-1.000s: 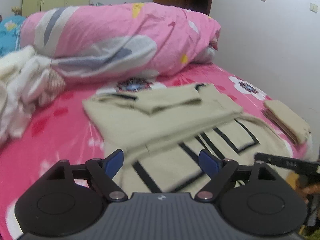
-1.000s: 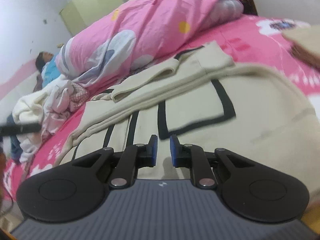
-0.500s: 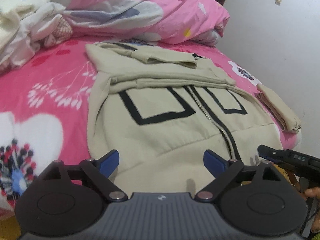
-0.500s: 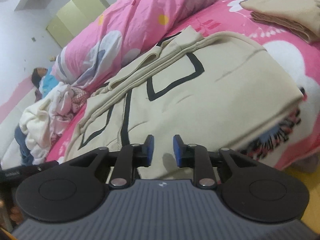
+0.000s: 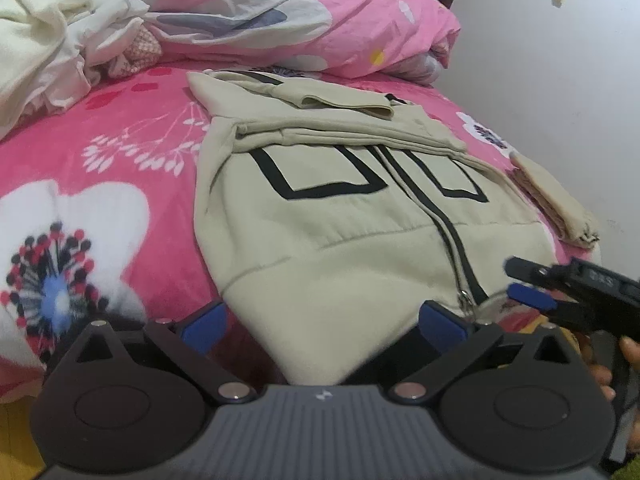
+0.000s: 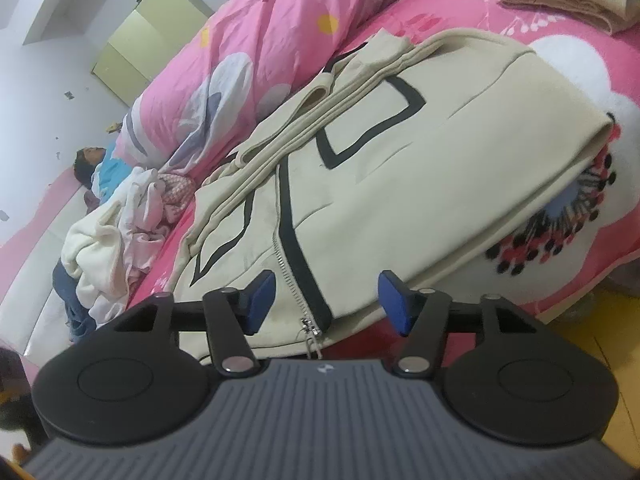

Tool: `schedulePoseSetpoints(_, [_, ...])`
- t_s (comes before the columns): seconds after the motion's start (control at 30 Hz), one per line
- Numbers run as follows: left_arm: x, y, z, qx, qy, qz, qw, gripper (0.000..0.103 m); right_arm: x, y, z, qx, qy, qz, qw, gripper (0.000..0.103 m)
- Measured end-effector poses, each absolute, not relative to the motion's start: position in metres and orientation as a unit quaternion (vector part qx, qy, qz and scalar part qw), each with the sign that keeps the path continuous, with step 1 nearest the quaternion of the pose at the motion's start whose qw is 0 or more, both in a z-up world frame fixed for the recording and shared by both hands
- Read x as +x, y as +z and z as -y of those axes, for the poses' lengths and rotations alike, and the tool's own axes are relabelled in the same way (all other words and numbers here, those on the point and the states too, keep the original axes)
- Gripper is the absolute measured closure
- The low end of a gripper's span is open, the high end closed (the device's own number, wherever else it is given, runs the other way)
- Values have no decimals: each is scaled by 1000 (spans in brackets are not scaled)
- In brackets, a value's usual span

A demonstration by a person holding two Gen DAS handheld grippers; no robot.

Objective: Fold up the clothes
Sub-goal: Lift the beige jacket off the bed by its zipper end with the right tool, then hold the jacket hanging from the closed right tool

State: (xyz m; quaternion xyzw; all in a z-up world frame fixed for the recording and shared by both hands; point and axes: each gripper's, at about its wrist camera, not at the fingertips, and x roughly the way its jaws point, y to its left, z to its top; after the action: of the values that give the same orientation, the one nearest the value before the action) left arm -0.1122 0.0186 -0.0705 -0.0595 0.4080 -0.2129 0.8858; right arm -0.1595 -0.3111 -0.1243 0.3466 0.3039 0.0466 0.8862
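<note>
the beige zip-up hoodie (image 5: 352, 236) lies front up on the pink floral bedspread (image 5: 120, 168), zipper closed, black rectangle outlines on either side of it, and both sleeves folded across the chest near the 12 o'clock end. its hem points toward the cameras and hangs a little over the bed's near edge.

in the left wrist view the left gripper (image 5: 324, 322) sits at 6 o'clock with the hem directly ahead of it, toward 12. its jaws are opening and stand wide, the blue pads (image 5: 202, 322) on either side of the hem's lower left corner without pressing on the cloth. the zipper pull (image 5: 465, 300) is just at 1 o'clock of the gripper, beside its right pad.

the right gripper (image 6: 326, 300) shows in its own view at 6 o'clock, rolled so the bed tilts. its jaws are opening too, parted with the zipper's bottom end and the hem between them, not clamped. the hoodie stretches away toward 11 o'clock from it. in the left view this gripper (image 5: 520, 284) comes in at 4 o'clock, over the hem's right corner.

a folded beige garment (image 5: 556, 204) rests at 2 o'clock of the hoodie, near it. a heap of unfolded clothes (image 5: 60, 48) lies at 10 o'clock, and a rolled pink quilt (image 5: 288, 16) at 12.
</note>
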Motion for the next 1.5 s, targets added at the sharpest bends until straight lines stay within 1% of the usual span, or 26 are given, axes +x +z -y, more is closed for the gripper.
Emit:
schedulePoseSetpoints(0.17, [-133,-77,-25,-71,-226,-408,882,0,-161,-125,304,345,55,-308,885,40])
schedulePoseSetpoints(0.23, [-136,-83,-27,-75,-227,-417,877,0,-163,-128,304,352,58,-305,883,35])
schedulePoseSetpoints(0.3, [-135,-88,-28,-80,-231,-430,869,0,-165,-131,305,366,65,-302,878,33])
schedulePoseSetpoints(0.43, [-131,-95,-35,-120,-249,-440,854,0,-169,-143,312,415,87,-299,855,32])
schedulePoseSetpoints(0.57, [-126,-97,-39,-147,-247,-442,850,0,-173,-156,319,486,118,-292,816,32])
schedulePoseSetpoints(0.67, [-122,-98,-43,-165,-243,-447,845,3,-176,-162,320,520,134,-286,794,32])
schedulePoseSetpoints(0.73, [-119,-99,-45,-175,-243,-447,843,6,-177,-162,320,532,145,-281,785,32])
schedulePoseSetpoints(0.83, [-115,-105,-47,-188,-243,-454,836,18,-178,-158,318,546,167,-272,775,32])
schedulePoseSetpoints(0.9, [-111,-110,-49,-203,-243,-464,827,32,-179,-154,315,549,179,-268,771,32])
schedulePoseSetpoints(1.0, [-107,-119,-54,-234,-245,-474,812,44,-178,-149,310,552,190,-267,767,32])
schedulePoseSetpoints(1.07, [-105,-122,-59,-259,-248,-476,803,49,-178,-147,307,554,194,-267,765,32])
schedulePoseSetpoints(1.13, [-103,-125,-63,-282,-254,-476,793,49,-179,-146,304,557,195,-268,761,32])
schedulePoseSetpoints(1.23, [-102,-125,-70,-318,-266,-471,778,46,-179,-145,301,562,201,-268,756,32])
schedulePoseSetpoints(1.3, [-101,-126,-75,-343,-276,-466,768,37,-179,-144,299,563,203,-267,755,32])
schedulePoseSetpoints(1.37, [-99,-129,-78,-366,-279,-464,757,38,-179,-143,298,562,204,-266,756,32])
schedulePoseSetpoints(1.43, [-95,-132,-78,-376,-277,-469,750,48,-178,-142,297,563,207,-266,755,32])
schedulePoseSetpoints(1.5, [-93,-133,-75,-372,-274,-471,751,70,-178,-141,295,563,212,-266,753,33])
